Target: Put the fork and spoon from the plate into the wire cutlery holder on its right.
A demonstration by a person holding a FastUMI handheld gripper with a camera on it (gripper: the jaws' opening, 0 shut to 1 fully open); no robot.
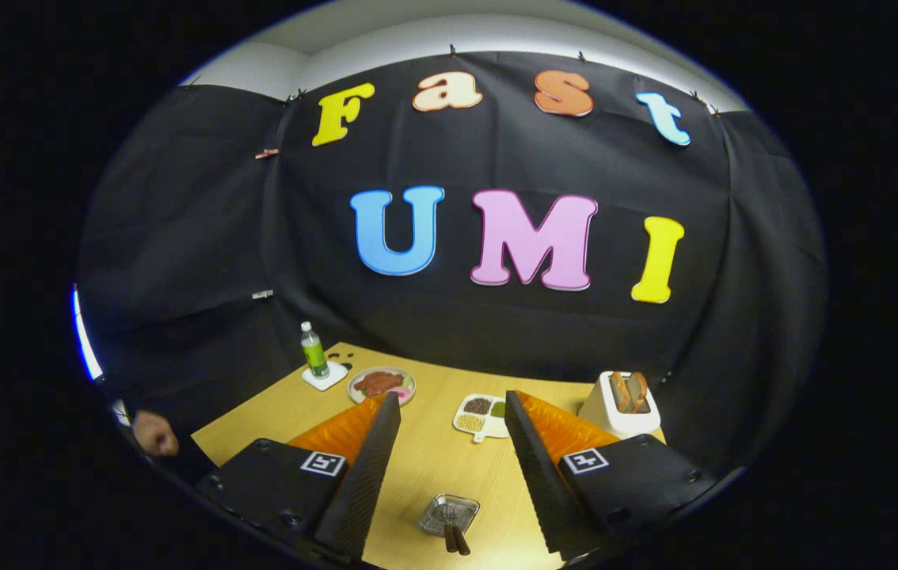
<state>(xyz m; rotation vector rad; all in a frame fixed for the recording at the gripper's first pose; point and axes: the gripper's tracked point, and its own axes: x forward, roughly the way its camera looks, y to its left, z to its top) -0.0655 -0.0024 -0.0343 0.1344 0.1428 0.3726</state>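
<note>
Plate (449, 513): small, metallic, square-edged, on the counter (425, 459) between the fingers (374, 467) and low down near their bases. It stands near the counter's near edge, with bare wood on every side of it.

Fork and spoon (455, 537): two brown handles side by side, jutting over the plate's near rim toward the camera; heads lie in the plate, too small to tell which is which.

Gripper (449, 412): fingers spread wide apart, holding nothing, raised above the counter. A broad lane of bare wood runs between them from the plate up to the far things.

Tray (482, 416): white, compartmented, with dark, green and pale fillings, just ahead of the right fingertip.

Dish (382, 385): round, with reddish food, just beyond the left fingertip.

Bottle (313, 350): upright, green label, on a white coaster (325, 376) at the far left corner.

Toaster (619, 408): white, two slices standing in it, by the far right edge, beyond the right finger.

Hand (154, 434): a person's, off the counter's left edge.
</note>
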